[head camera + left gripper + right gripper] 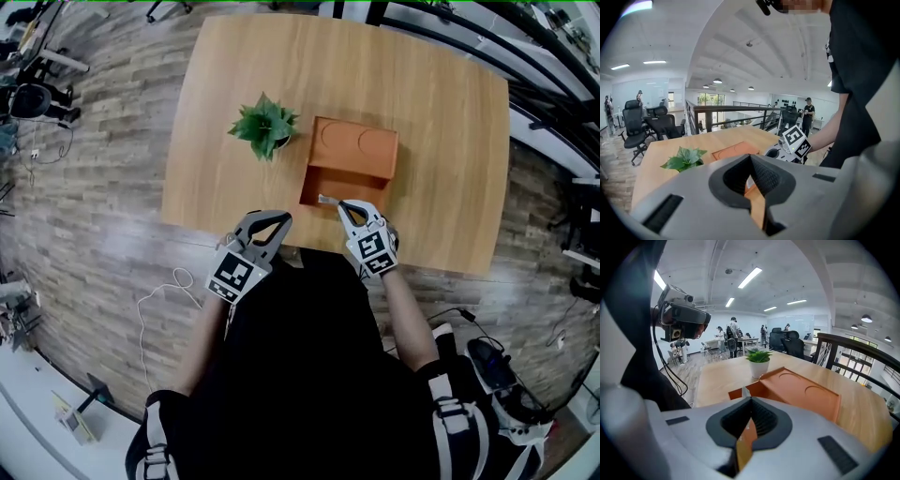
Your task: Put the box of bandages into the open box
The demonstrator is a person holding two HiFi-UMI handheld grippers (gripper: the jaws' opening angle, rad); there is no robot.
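Nearest, person's dark torso (300, 375) is filling the lower frame, both arms reaching toward the tabletop's (441, 159) near edge. Right hand-held gripper (340, 204) is pinching shut on a thin pale sliver, likely the box of bandages (325, 199). The sliver is poking out toward 9 o'clock past the tips, at the near rim of the orange open box (361, 185). Lid (354, 146) is leaning back at 12 o'clock; potted plant (265, 127) is sitting at 10 o'clock of it. Left hand-held gripper (279, 219) is sitting closed and empty at 8 o'clock. Judging: carton is looking light, thin and crushable. A gentle pinch across its flat faces is seeming safest, and a hold near one end is risking swivel.
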